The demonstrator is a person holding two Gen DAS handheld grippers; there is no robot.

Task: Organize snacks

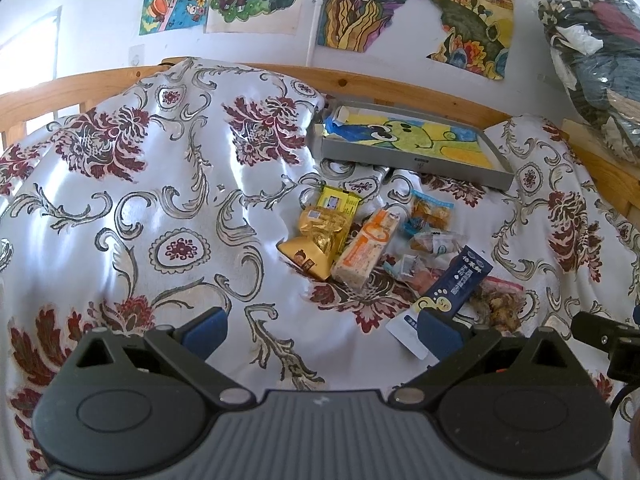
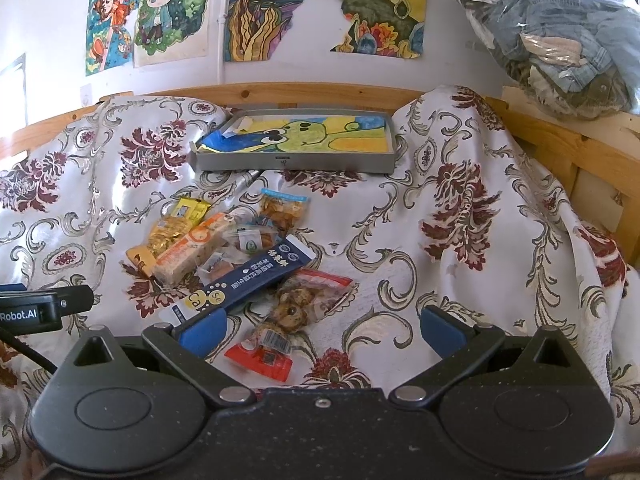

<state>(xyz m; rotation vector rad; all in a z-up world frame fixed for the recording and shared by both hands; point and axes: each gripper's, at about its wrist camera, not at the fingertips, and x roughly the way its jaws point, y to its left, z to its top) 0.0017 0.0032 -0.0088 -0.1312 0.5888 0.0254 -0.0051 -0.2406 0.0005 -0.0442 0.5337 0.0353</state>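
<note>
A heap of snack packets lies on the flowered cloth: yellow packets [image 1: 320,226], an orange-and-white bar [image 1: 366,246] [image 2: 188,252], a long dark blue stick pack [image 1: 452,286] [image 2: 248,280], a clear pack with a red end [image 2: 288,312], and a blue-topped pack [image 2: 282,208]. Behind them sits a grey tray [image 1: 404,164] [image 2: 292,162] lined with a frog drawing. My left gripper [image 1: 320,334] is open, near side of the heap, its right finger over the blue stick's end. My right gripper [image 2: 320,330] is open around the red-ended pack, not touching it.
The cloth [image 1: 160,200] is rumpled, with raised folds left and right of the tray. A wooden rail [image 2: 560,148] runs behind. A bag of clothes [image 2: 560,32] rests at the upper right. Drawings hang on the wall. The other gripper's body [image 2: 36,310] shows at the left edge.
</note>
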